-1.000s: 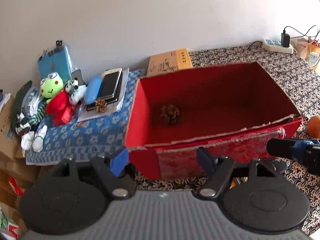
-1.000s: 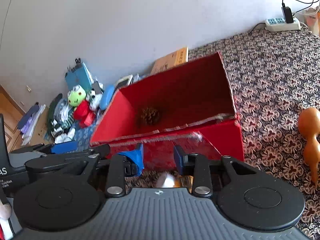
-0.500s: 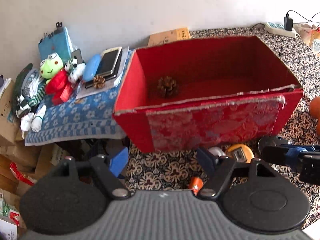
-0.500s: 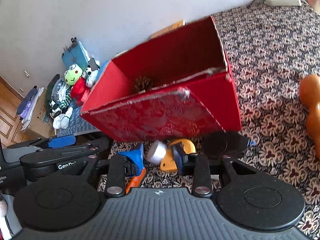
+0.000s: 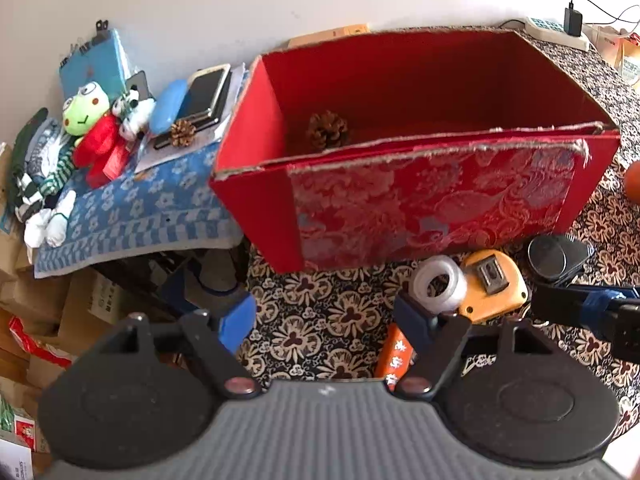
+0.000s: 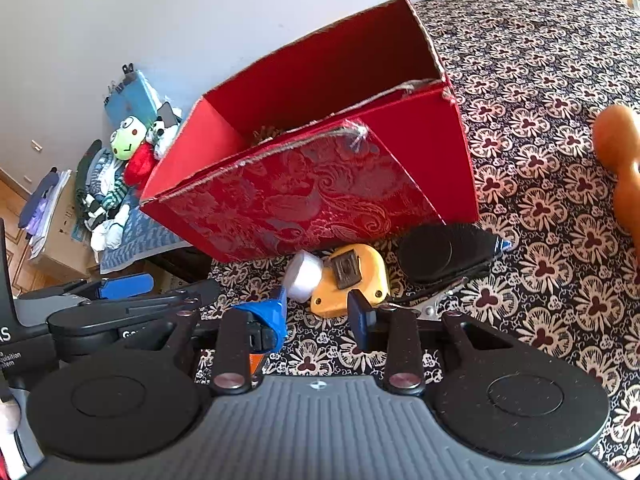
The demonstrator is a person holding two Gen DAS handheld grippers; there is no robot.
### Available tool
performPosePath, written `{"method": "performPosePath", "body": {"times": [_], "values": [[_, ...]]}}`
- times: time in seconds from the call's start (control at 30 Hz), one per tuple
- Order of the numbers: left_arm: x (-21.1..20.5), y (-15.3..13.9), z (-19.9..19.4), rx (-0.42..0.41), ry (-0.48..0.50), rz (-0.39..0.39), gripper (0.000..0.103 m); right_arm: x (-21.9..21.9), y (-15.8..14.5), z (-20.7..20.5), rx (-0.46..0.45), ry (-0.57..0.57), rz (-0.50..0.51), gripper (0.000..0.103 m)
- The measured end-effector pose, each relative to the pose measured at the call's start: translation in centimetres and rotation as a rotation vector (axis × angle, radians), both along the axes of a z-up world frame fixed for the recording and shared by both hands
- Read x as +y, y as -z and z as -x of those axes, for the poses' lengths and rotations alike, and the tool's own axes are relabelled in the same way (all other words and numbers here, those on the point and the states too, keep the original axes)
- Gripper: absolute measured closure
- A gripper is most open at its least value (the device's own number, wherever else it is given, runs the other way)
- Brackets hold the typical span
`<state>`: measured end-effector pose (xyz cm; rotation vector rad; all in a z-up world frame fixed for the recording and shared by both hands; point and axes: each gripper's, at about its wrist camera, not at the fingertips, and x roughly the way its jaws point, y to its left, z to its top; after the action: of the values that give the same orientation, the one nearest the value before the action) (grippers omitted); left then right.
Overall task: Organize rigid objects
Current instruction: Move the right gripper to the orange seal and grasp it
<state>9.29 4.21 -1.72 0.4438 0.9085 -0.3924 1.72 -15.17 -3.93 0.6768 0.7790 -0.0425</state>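
Grippers: two, one per hand, both empty.
Left gripper (image 5: 326,316): jaws spread wide, nothing between them; it hangs over the patterned table (image 5: 328,320), and its right finger sits just in front of the white tape roll, contact unclear.
Soft toys: at far left, off the table, a green frog plush (image 5: 86,110) and a small panda plush (image 5: 134,114) lie on a blue floral cloth (image 5: 132,208).
Phones: a stack beside the toys (image 5: 206,94); how many I cannot tell.
Pine cones: two; one (image 5: 182,133) on the cloth by the phones, one (image 5: 327,130) inside the red box at its left end.
Red box (image 5: 432,204): one, open-topped, brocade front, frayed rim, standing on the table.
Orange item (image 5: 396,354): one, lying in front of the left gripper, with white characters too small to read.
White tape roll (image 6: 305,276): one, on the table just before the box, touching the tape measure.
Yellow tape measure (image 6: 352,280): one, lying flat, dark clip upward.
Right gripper (image 6: 318,316): jaws part open, narrower than the left, holding nothing; the tape measure lies just beyond its tips.
Black round-faced object (image 6: 444,254): one, right of the tape measure, near the box corner.
Gourd (image 6: 622,168): one, brown, at the right edge, well apart from the box.
Power strip (image 5: 554,34): one, far back, black charger plugged in.
Writing: partial letters on the left gripper body in the right view, not legible as a word.
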Motion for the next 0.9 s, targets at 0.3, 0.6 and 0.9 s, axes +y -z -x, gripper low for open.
{"method": "performPosePath", "body": {"times": [0.3,0.6,0.9], "values": [[0.9,1.7,-0.6,0.056,0.031,0.028,0.026,0.5,0.7,-0.1,0.022,0.013,0.014,0.087],[4.5,4.3,0.2,0.157,0.112,0.207,0.029,2.1,2.4,-1.4,0.029,-0.047,-0.045,0.088],[4.3,5.9,0.1,0.208,0.123,0.215,0.031,3.8,3.3,-3.3,0.034,-0.116,-0.074,0.089]]}}
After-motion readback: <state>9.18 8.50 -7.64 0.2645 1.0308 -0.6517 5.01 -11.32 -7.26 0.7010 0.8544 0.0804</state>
